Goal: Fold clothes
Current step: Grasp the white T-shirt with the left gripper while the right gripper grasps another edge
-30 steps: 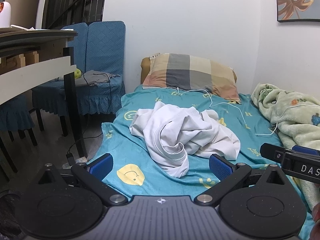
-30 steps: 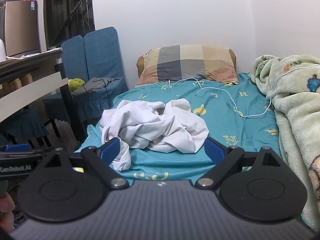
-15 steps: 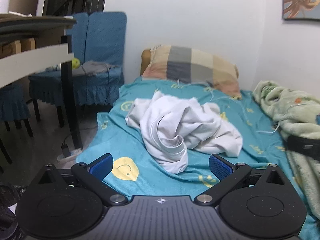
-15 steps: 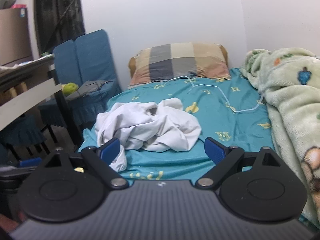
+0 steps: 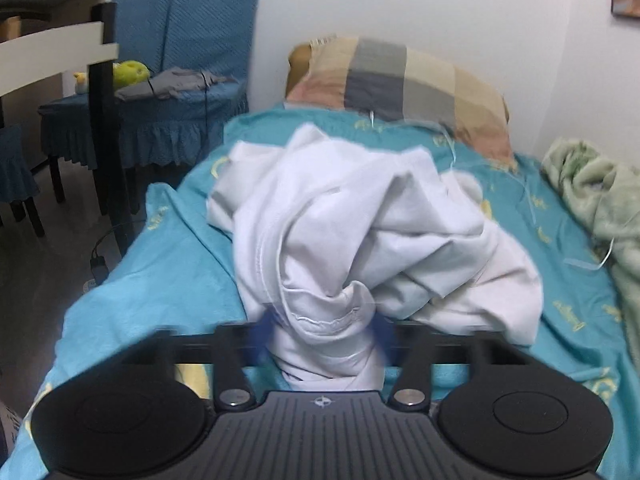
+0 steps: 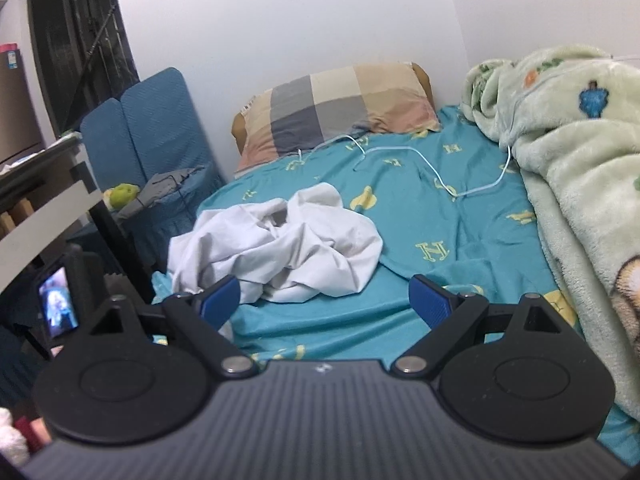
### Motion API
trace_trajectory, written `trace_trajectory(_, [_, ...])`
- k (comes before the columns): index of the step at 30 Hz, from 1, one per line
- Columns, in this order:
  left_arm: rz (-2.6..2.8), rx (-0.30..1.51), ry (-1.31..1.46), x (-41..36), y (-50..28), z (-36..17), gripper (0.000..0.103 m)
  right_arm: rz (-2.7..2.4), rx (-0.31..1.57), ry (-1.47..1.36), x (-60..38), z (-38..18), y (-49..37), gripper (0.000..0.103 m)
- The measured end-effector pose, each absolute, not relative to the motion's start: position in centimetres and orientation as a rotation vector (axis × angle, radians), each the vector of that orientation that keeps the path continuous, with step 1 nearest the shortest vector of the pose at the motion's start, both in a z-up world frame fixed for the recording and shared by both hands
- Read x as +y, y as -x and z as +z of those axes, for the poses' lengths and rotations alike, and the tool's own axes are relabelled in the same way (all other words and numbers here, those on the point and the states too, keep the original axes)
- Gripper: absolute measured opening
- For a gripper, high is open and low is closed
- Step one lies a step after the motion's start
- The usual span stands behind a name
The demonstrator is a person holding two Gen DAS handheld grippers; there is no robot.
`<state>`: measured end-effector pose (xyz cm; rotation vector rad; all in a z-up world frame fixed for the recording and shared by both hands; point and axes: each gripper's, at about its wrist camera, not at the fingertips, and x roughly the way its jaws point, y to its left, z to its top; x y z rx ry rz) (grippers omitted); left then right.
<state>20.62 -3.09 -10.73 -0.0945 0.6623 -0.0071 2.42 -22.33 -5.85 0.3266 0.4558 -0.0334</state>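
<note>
A crumpled white garment (image 5: 360,232) lies in a heap on the teal bed sheet (image 5: 172,264). My left gripper (image 5: 324,340) is at the heap's near edge, its blue pads closing around a bunched fold of the white cloth; the view is blurred by motion. In the right wrist view the same garment (image 6: 280,248) lies left of centre on the sheet (image 6: 460,240). My right gripper (image 6: 324,300) is open and empty, held above the near end of the bed, with its left pad over the garment's near edge.
A checked pillow (image 6: 336,108) lies at the head of the bed, with a white cable (image 6: 440,176) trailing over the sheet. A green fleece blanket (image 6: 580,152) is piled on the right. Blue-covered chairs (image 5: 180,60) and a desk (image 5: 52,56) stand left of the bed.
My left gripper has moved forward to the garment and its fingers have closed in on a fold. My right gripper has moved a little forward and stays open.
</note>
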Motion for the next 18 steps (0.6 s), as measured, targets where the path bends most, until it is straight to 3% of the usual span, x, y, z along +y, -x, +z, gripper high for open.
trace_trajectory(5, [0.014, 0.550, 0.005, -3.6, -18.9, -8.1, 0.010, -0.022, 0.460, -0.327, -22.7, -6.7, -3.9, 0.093])
trace_trajectory(10, [-0.043, 0.367, 0.013, -2.4, -12.9, -2.2, 0.008, -0.001, 0.425, -0.356, -23.0, -6.2, -3.3, 0.093])
trace_trajectory(18, [-0.147, 0.268, 0.208, 1.7, -3.7, 2.5, 0.008, 0.083, 0.370, -0.359, -22.3, -4.9, -1.9, 0.093])
